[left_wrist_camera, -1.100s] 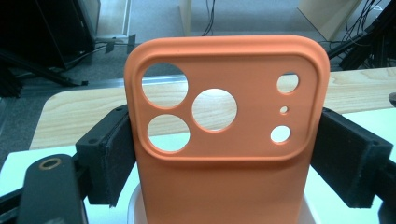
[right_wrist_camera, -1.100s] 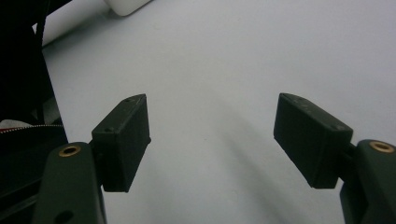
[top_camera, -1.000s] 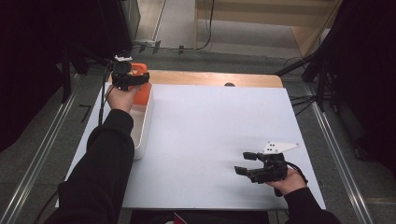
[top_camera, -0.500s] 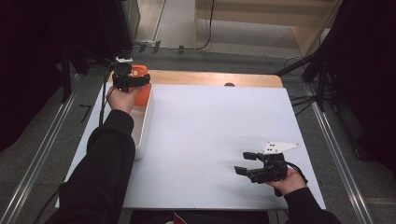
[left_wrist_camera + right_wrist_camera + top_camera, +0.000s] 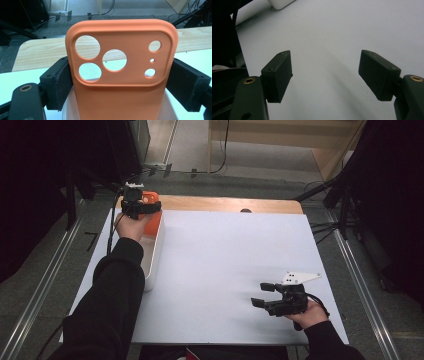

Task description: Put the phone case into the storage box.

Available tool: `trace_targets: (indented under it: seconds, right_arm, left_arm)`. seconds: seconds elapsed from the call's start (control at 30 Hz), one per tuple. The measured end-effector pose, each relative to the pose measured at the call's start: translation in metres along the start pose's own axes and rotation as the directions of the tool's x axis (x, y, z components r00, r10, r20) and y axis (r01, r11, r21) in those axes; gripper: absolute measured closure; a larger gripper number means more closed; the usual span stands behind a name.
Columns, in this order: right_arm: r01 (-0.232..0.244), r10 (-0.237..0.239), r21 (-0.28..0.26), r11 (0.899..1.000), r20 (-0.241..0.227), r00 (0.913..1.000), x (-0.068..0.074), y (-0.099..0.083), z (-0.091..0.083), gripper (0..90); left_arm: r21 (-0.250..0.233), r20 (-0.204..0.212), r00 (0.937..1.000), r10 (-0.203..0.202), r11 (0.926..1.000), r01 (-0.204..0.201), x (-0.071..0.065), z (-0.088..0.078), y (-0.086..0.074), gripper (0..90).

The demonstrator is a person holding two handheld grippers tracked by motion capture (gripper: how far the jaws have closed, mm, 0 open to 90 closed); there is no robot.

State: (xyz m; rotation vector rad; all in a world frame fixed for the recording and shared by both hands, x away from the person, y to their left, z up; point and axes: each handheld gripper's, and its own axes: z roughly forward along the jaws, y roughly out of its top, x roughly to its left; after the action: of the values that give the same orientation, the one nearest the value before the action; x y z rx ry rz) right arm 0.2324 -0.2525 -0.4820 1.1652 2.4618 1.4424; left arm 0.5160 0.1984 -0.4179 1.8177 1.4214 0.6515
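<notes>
An orange phone case point(image 5: 125, 95) with round camera holes stands upright between the jaws of my left gripper point(image 5: 120, 75). Both black pads point(image 5: 58, 85) press on its sides. In the high view the left gripper point(image 5: 137, 209) holds the case point(image 5: 151, 198) over the far end of a long white bin point(image 5: 152, 265) at the table's left. My right gripper point(image 5: 264, 296) rests low near the front right, jaws wide apart. Between its pads point(image 5: 279, 72) there is only the bare white table top point(image 5: 332, 37).
The white sheet point(image 5: 230, 260) covers most of the table, and a wooden strip point(image 5: 225, 204) runs along the far edge. A corner of the white bin point(image 5: 280, 3) shows in the right gripper view. Black stands and cables lie on the floor beyond the table.
</notes>
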Motion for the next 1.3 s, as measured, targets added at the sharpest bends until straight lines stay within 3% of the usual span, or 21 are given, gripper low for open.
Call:
trace_targets:
  seconds: [0.73,0.93,1.03,1.13,1.3]
  right_arm:
    - [0.002,-0.002,0.0,1.0,-0.001,1.0,0.0002,0.0,0.0001,26.0]
    - [0.001,-0.001,0.001,1.0,-0.002,1.0,0.0003,-0.0001,0.0003,25.9]
    - [0.001,-0.001,0.001,1.0,-0.001,1.0,0.0003,0.0,0.0003,26.0]
    - [0.002,-0.002,0.0,1.0,0.0,1.0,0.0003,-0.0001,0.0002,26.0]
    - [0.003,-0.003,-0.001,1.0,0.001,1.0,0.0001,-0.0001,0.0,26.0]
  left_arm:
    - [0.03,-0.007,0.9999,0.016,0.9994,-0.016,-0.0011,0.0024,-0.001,14.3]
    - [0.04,-0.033,0.9988,0.035,0.9986,-0.034,-0.0045,0.004,-0.0008,14.4]
    - [0.04,-0.037,0.9992,0.015,0.9991,-0.013,-0.004,0.0047,-0.0001,14.4]
    - [0.045,-0.028,0.9992,0.029,0.9986,-0.027,-0.004,0.0048,-0.0003,13.7]
    - [0.043,-0.018,0.9998,0.006,0.9991,-0.005,-0.0017,0.0046,0.0003,13.6]
